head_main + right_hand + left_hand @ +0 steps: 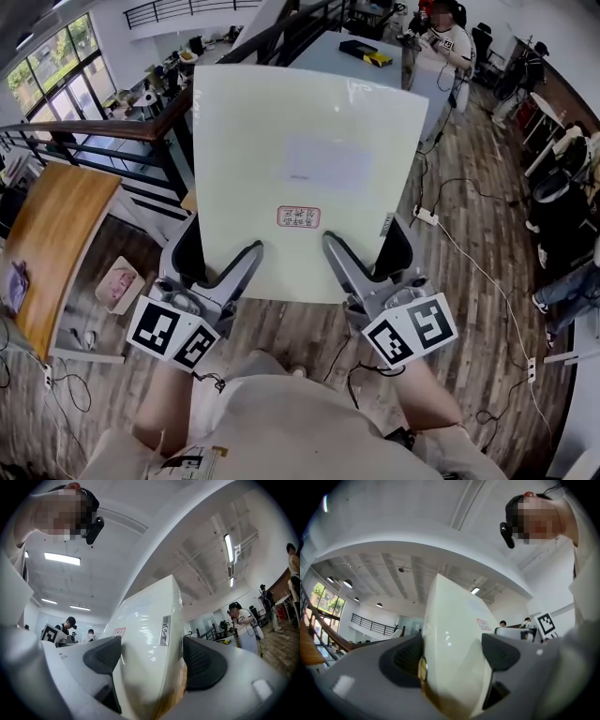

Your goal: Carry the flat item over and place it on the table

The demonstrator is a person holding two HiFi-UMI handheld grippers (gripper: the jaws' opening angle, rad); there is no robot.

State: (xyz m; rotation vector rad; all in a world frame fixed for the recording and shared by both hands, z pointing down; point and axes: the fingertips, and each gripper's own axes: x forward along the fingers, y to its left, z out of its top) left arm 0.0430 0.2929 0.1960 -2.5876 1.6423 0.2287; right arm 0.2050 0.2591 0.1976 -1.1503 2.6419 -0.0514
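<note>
Head view: both grippers, left gripper (246, 262) and right gripper (336, 251), clamp the white board (305, 169).

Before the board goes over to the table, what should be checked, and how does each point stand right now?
1. Left gripper clamped on the board: ok, pads on both faces.
2. Right gripper clamped on the board: ok.
3. Landing spot on the table free: cannot tell; the board hides most of it, and a black-and-yellow item lies there.
4. Walking path free: not ok; cables and a power strip lie on the floor.
</note>
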